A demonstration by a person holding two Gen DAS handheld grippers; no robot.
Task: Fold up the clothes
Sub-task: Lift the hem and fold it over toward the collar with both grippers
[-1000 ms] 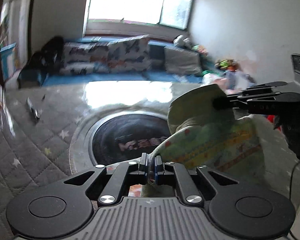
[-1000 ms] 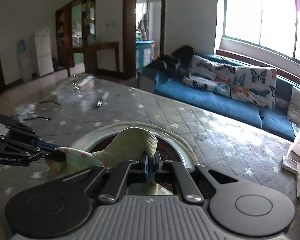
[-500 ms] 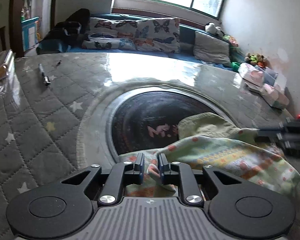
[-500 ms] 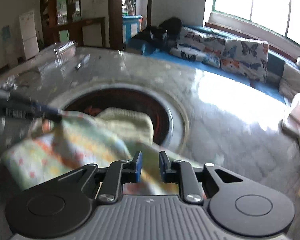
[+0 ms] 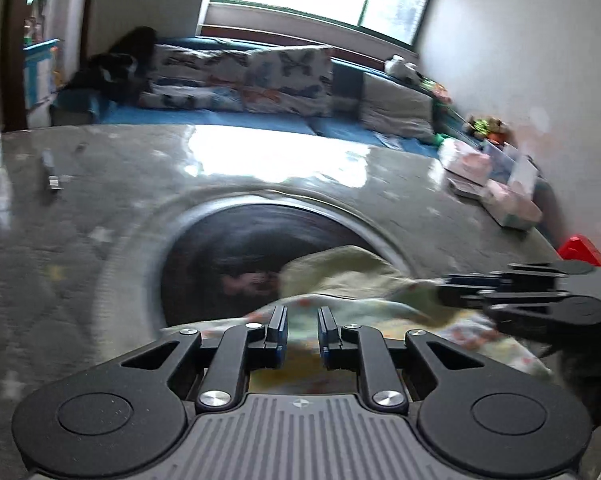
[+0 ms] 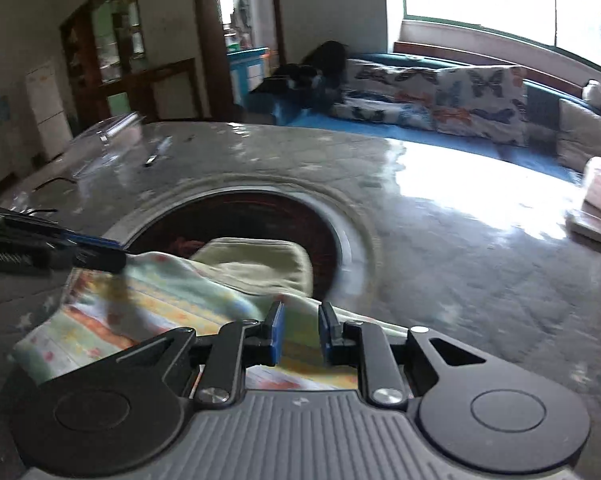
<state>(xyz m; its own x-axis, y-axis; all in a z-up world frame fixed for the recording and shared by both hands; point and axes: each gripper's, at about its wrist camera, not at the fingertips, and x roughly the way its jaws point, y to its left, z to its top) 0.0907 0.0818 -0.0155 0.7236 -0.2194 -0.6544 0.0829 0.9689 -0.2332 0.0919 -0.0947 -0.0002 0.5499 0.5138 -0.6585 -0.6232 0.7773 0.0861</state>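
Both the left gripper (image 5: 302, 334) and the right gripper (image 6: 300, 334) stand released, jaws apart with nothing between them. The patterned garment (image 6: 148, 300) lies just ahead of and under both, on the quilted table (image 6: 460, 260), its pale hem over the dark round inset (image 5: 228, 248). The doubled layers could slip or spring apart with neither gripper pinning them. The inset's writing is too blurred to read
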